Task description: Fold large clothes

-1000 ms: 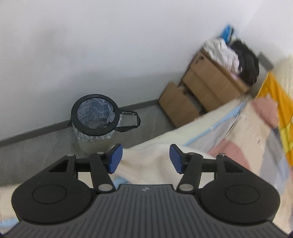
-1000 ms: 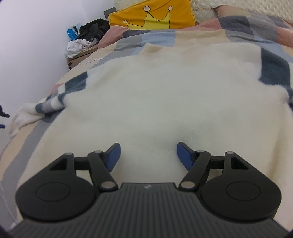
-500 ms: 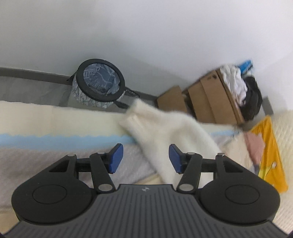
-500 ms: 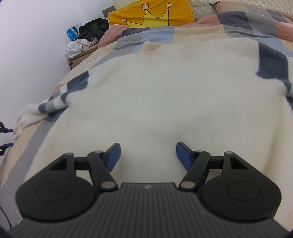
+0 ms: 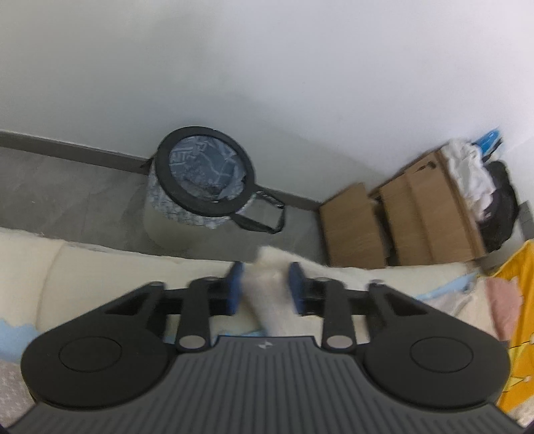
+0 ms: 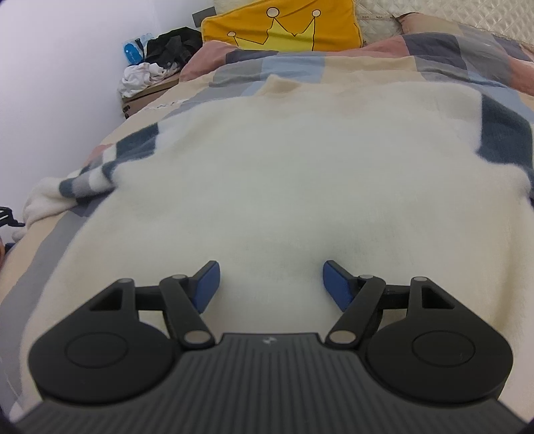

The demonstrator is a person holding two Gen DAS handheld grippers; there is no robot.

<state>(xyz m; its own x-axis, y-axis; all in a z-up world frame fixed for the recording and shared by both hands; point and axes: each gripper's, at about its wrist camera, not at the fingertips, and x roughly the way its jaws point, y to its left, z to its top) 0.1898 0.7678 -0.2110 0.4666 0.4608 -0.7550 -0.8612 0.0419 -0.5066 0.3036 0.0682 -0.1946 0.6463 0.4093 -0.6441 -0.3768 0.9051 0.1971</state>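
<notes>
A big fluffy cream sweater with dark blue and grey checks on its sleeves (image 6: 300, 187) lies spread flat on the bed with the checked pink, blue and cream blanket (image 6: 367, 63). It covers most of the middle of the bed. One sleeve runs out to the left edge of the bed, and its soft cream cuff (image 5: 267, 287) hangs there.

The left gripper (image 5: 265, 288) is at that left edge. Its two blue pads (image 5: 233, 290) are close together with the cuff between them. The picture is blurry here, so I cannot tell if the pads are squeezing the cuff or just sitting beside it.

The right gripper (image 6: 270, 283) is low over the near part of the sweater body. Its blue fingertips (image 6: 208, 283) are wide apart with nothing between them. They look like they rest on the fluffy cloth.

At the head end of the bed is a yellow pillow with a crown drawn on it (image 6: 283, 26). On the floor past the left edge stands a round bin with a black rim and a patterned bag inside (image 5: 200, 180), next to the white wall. Near it are flat brown cardboard boxes (image 5: 417, 213) with a heap of white and black clothes (image 5: 480, 190) on top.
</notes>
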